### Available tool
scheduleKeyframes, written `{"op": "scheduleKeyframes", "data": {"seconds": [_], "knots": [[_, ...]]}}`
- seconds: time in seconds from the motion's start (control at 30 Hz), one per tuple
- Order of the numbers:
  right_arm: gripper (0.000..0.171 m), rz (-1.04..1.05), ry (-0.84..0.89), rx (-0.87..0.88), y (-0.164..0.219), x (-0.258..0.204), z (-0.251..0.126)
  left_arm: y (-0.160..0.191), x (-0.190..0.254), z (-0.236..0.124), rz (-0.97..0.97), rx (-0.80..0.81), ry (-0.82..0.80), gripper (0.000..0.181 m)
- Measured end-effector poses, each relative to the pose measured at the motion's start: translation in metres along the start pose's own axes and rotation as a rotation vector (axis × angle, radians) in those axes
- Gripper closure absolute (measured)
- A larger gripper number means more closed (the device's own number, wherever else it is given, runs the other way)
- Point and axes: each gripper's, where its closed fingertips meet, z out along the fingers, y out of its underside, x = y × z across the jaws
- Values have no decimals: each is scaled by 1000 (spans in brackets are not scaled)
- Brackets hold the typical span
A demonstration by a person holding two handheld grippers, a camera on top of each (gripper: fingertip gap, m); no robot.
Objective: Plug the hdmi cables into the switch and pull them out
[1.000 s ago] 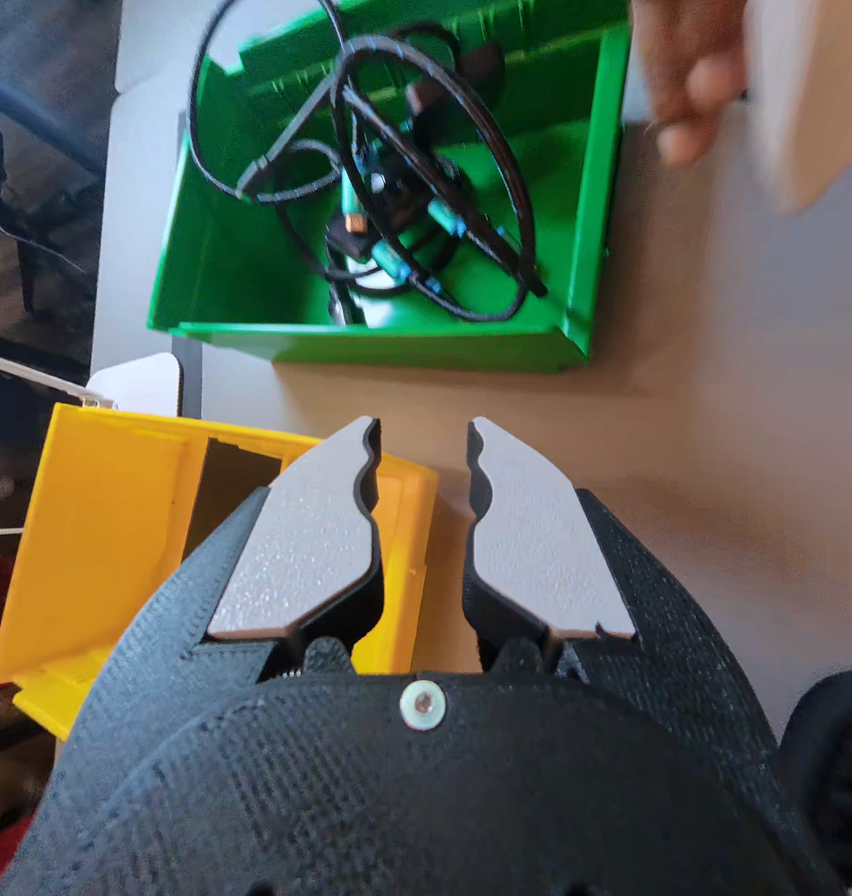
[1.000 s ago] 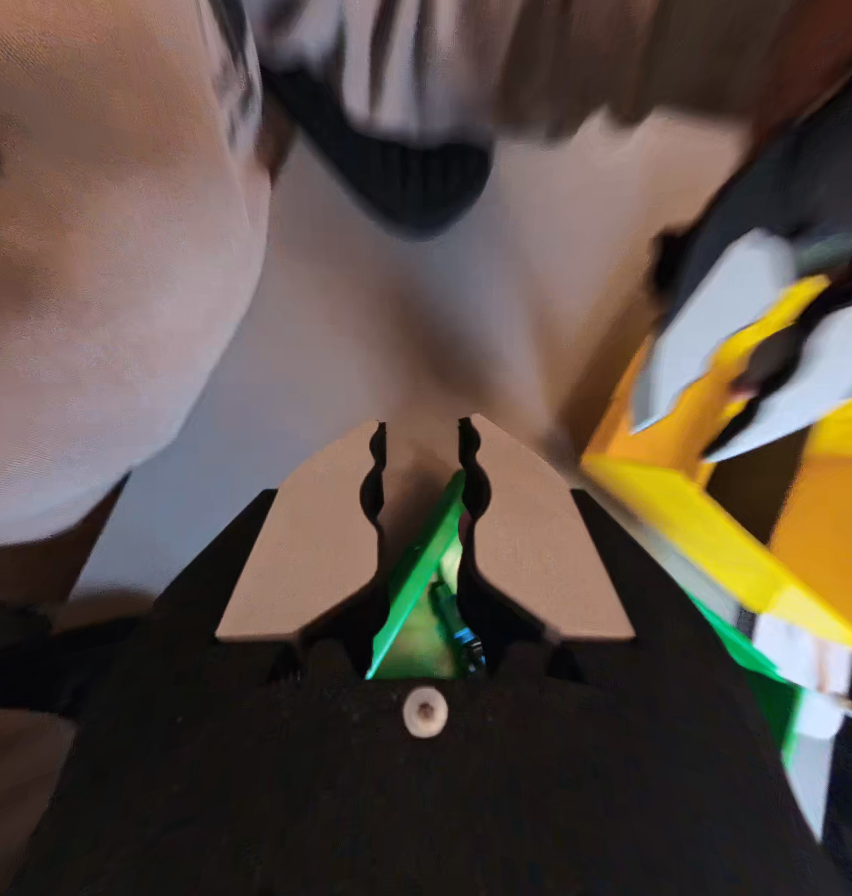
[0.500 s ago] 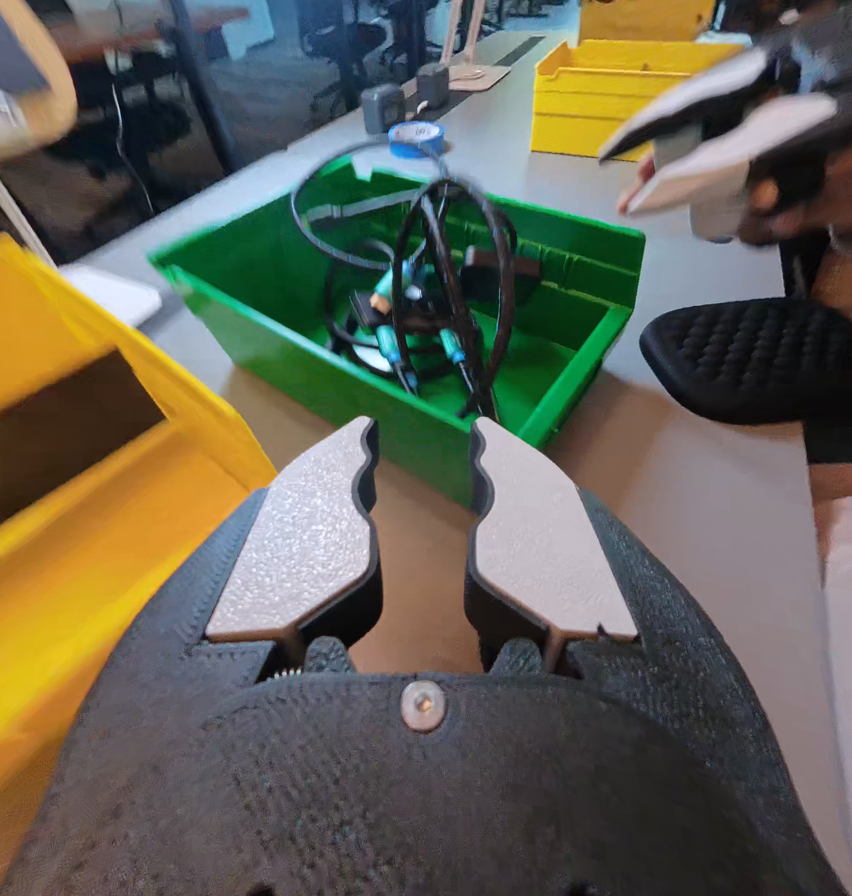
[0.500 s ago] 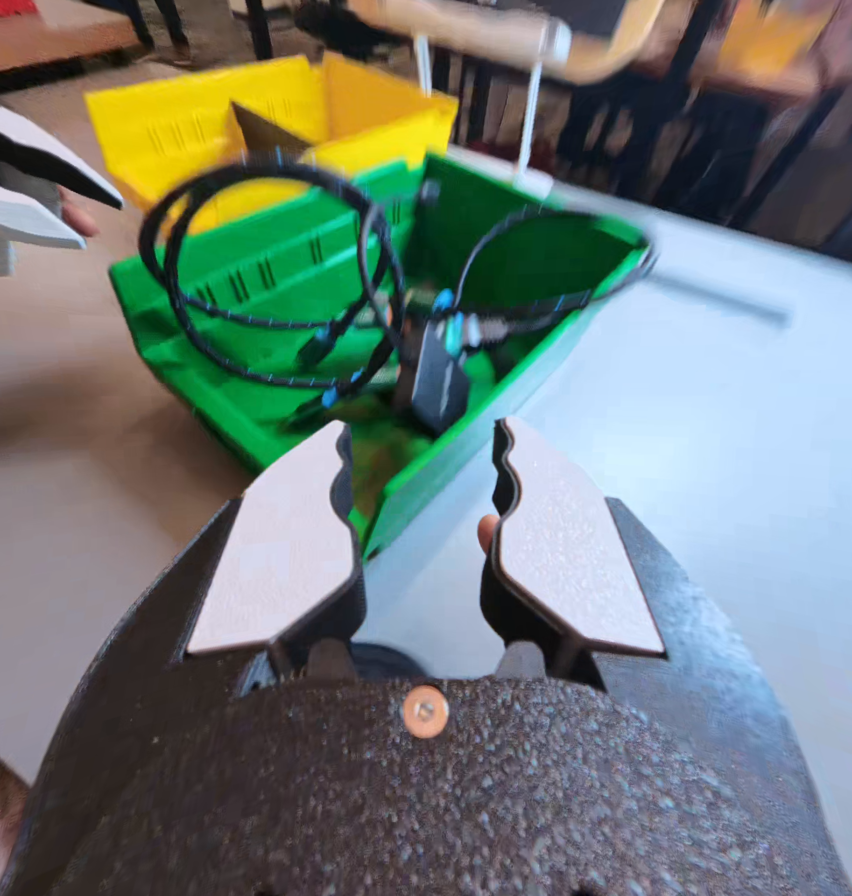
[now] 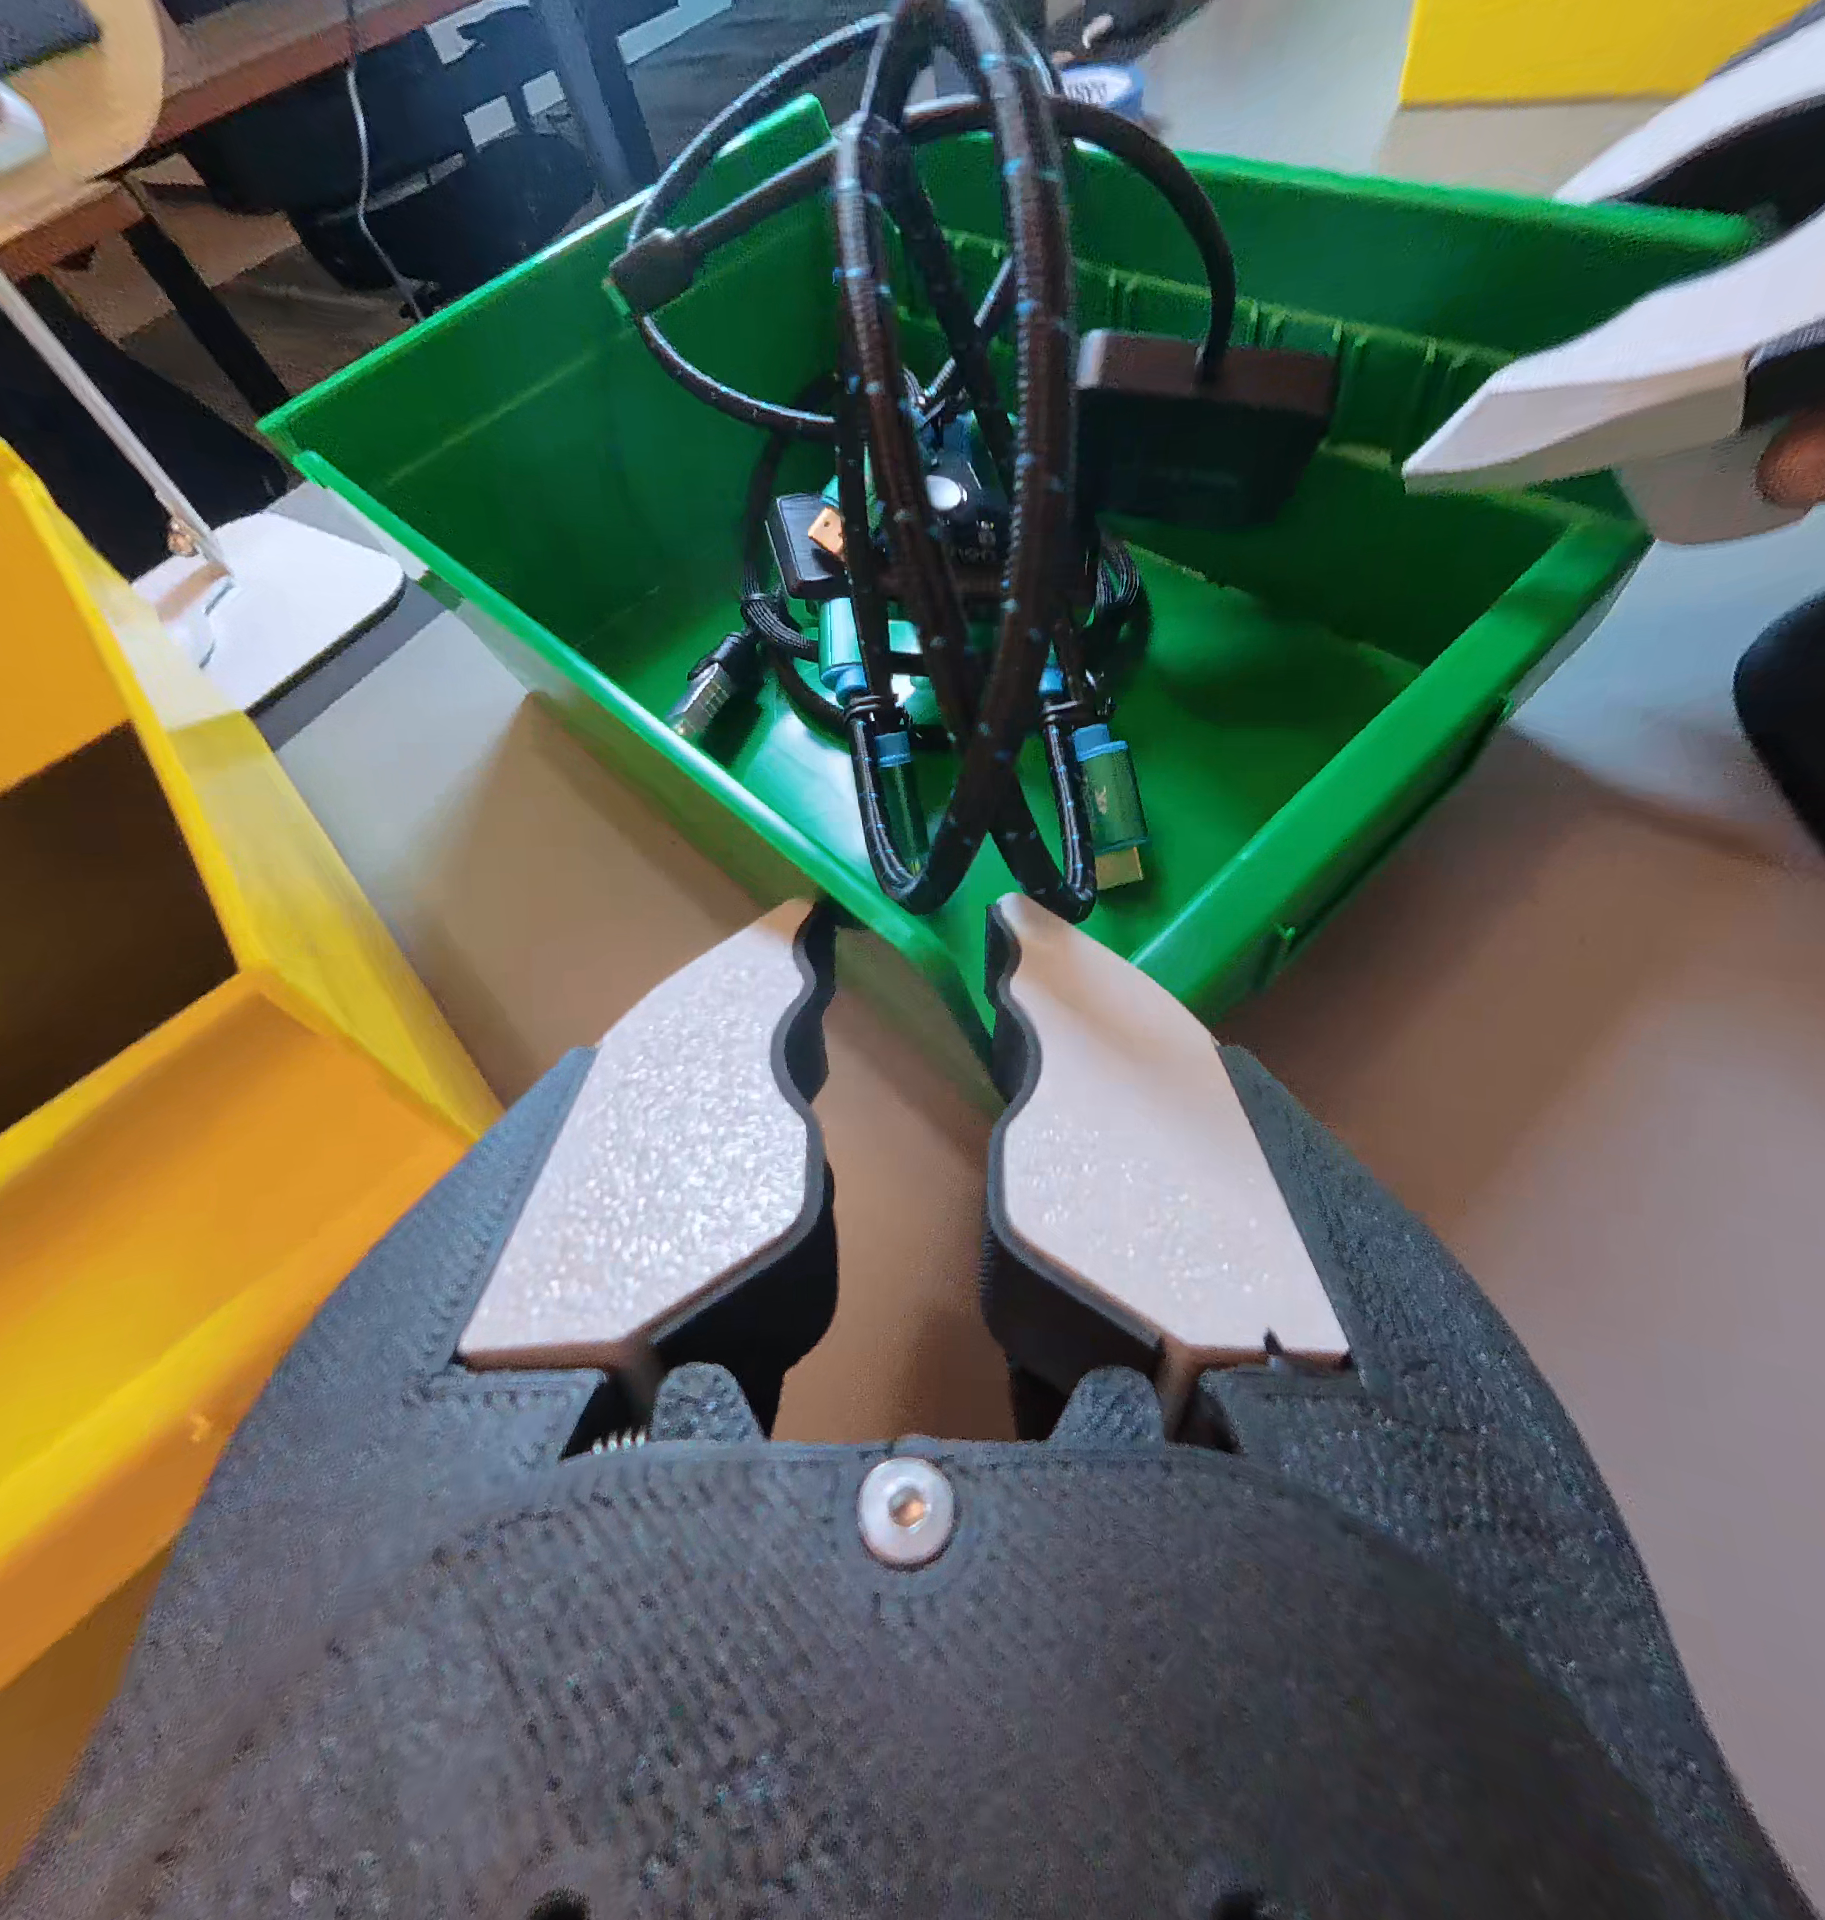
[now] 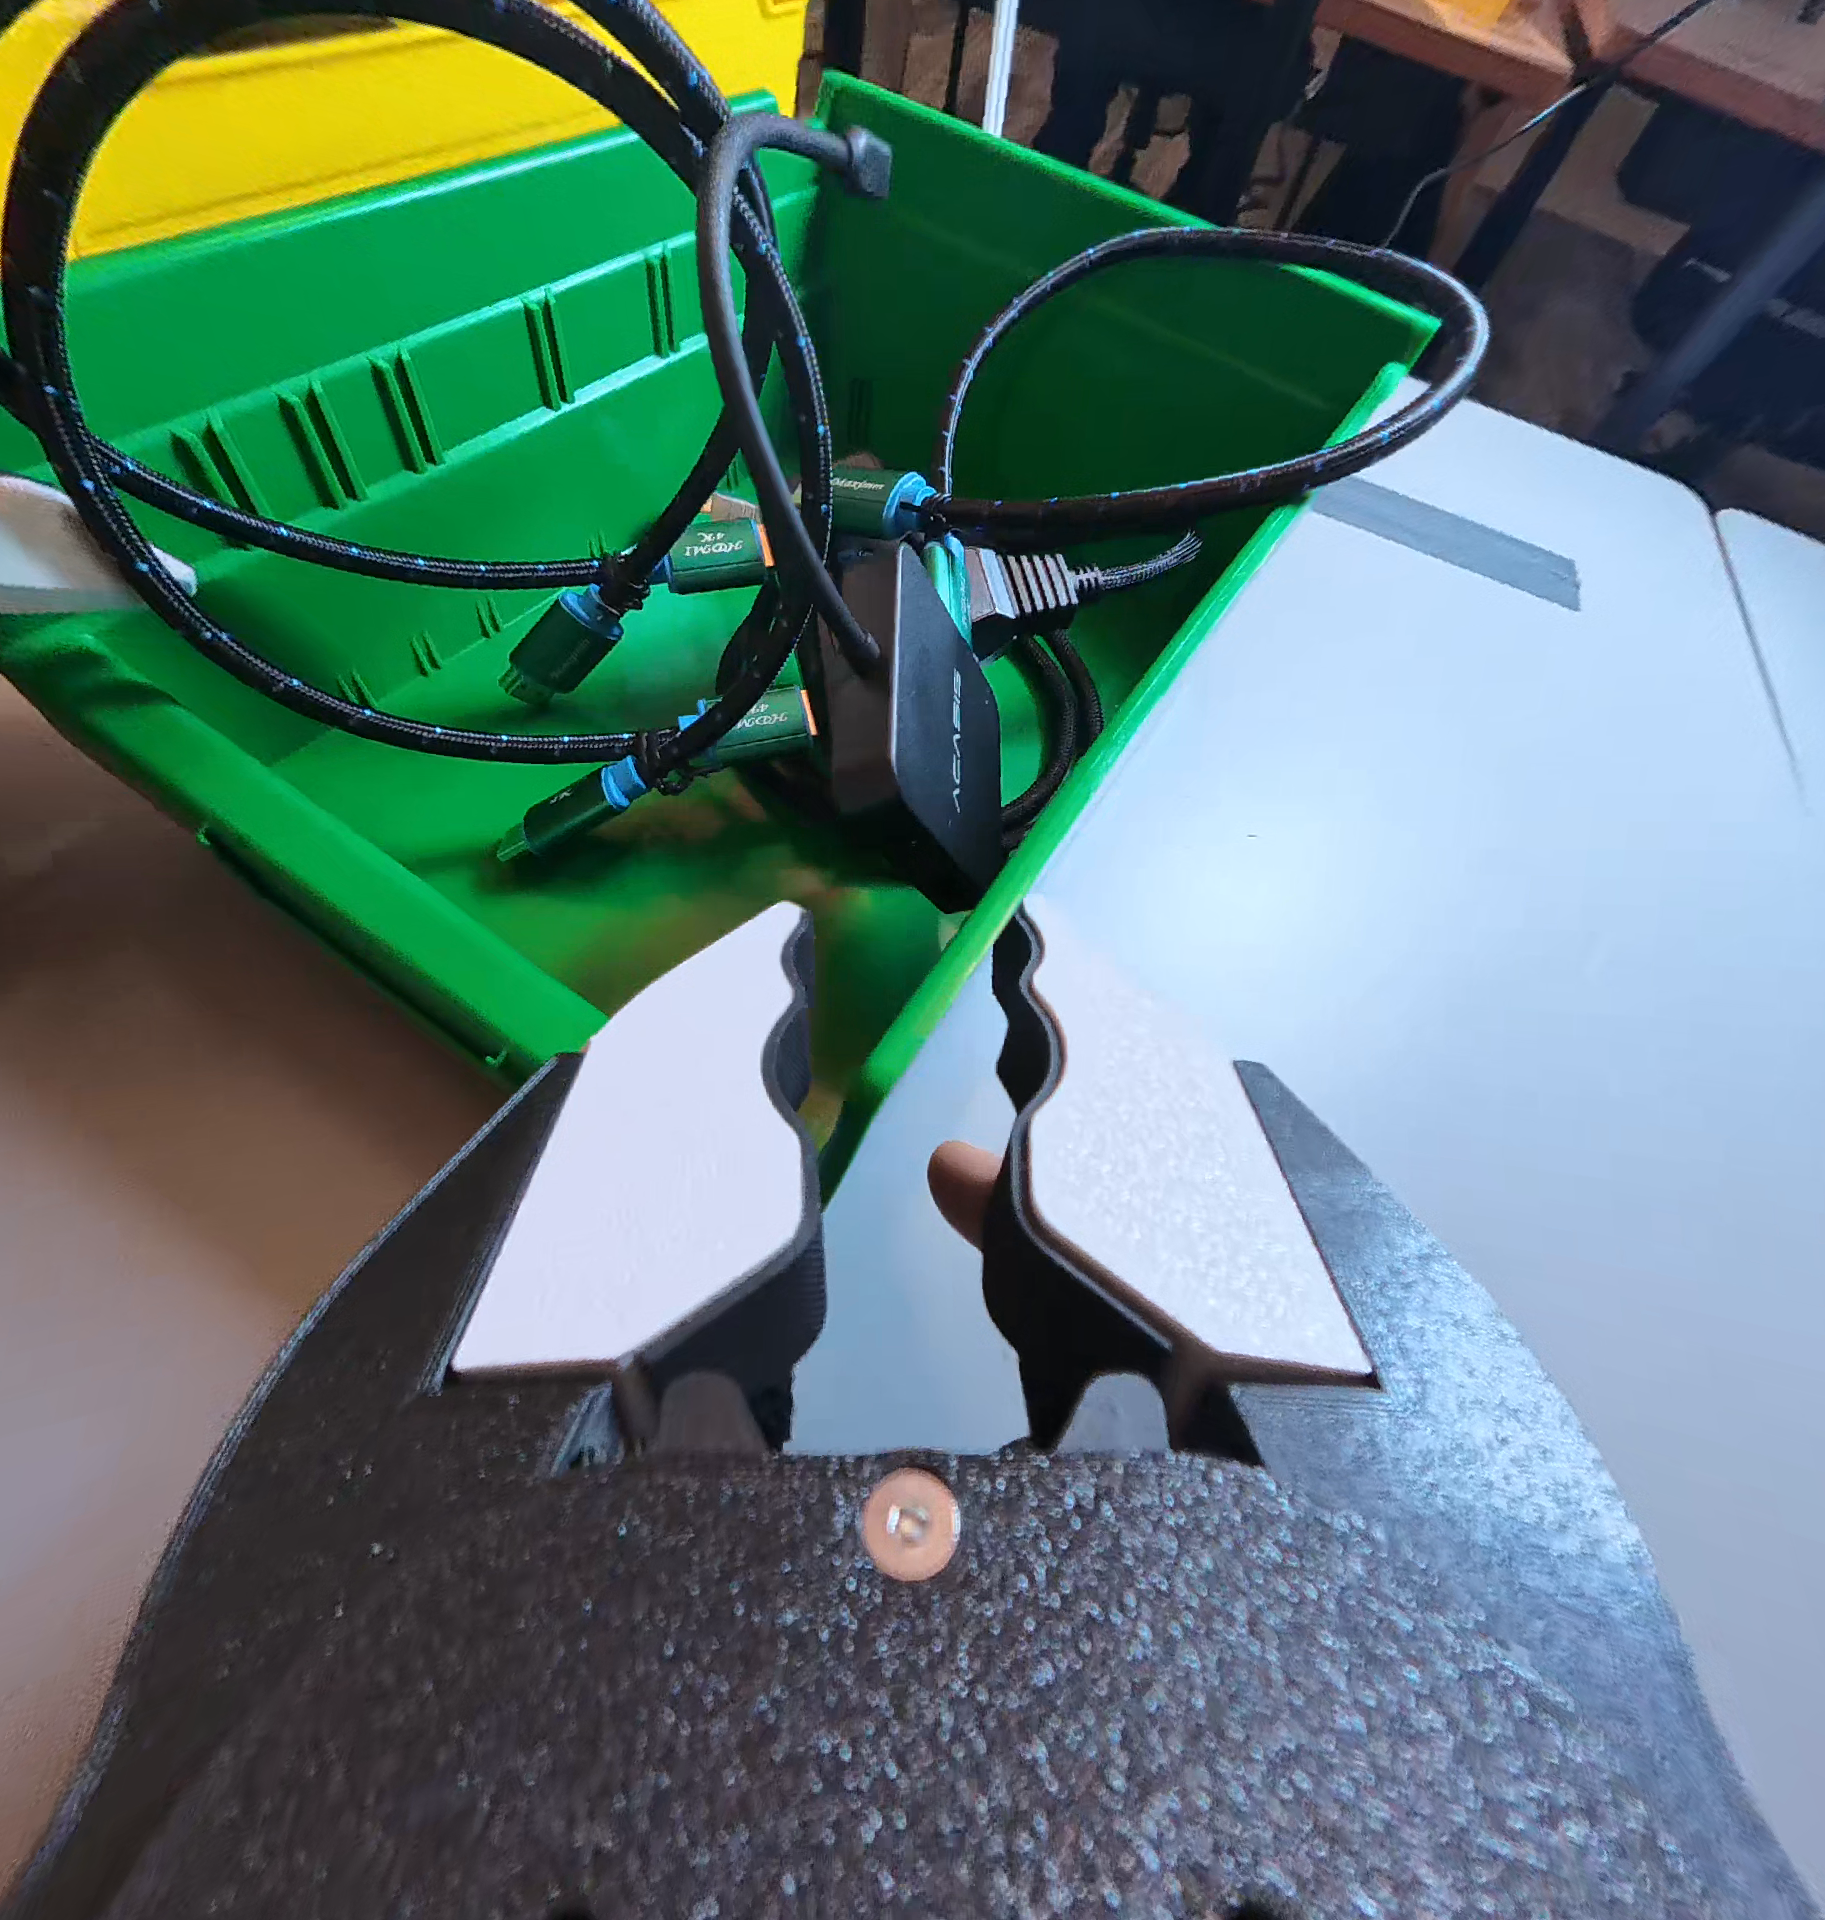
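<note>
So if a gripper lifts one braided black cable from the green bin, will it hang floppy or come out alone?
The braided cable holds springy loops, so probably semi-stiff. It crosses other cables, so neighbours and perhaps the black switch box may drag along within the green bin.

A bright green plastic bin (image 5: 575,488) fills the upper middle of the left wrist view. Inside it, black braided cables flecked with blue (image 5: 1033,436) end in metallic green plugs with blue collars (image 5: 1110,795). A dark grey flat switch box (image 6: 939,717) sits centre in the right wrist view. A glossy yellow bin (image 5: 108,1195) occupies the left edge. Both grippers are textured black with pale grey pads (image 5: 669,1164).
</note>
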Motion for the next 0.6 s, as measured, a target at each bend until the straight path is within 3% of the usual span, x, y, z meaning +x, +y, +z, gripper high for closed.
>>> {"op": "scheduleKeyframes", "data": {"seconds": [0.17, 0.27, 0.47, 0.6], "knots": [[141, 32, -3, 91, -23, 0, -29, -18, 9, -15, 31, 57, 24, 154], [139, -11, -25, 189, -61, -8, -49, -44, 1, -45, 92, 120, -29, 154], [139, -122, -163, 374, -174, -62, -59, -86, -50, -147, 160, 204, -245, 154], [140, -194, -316, 446, -240, -142, -35, -71, -101, -233, 149, 169, -434, 154]]}}
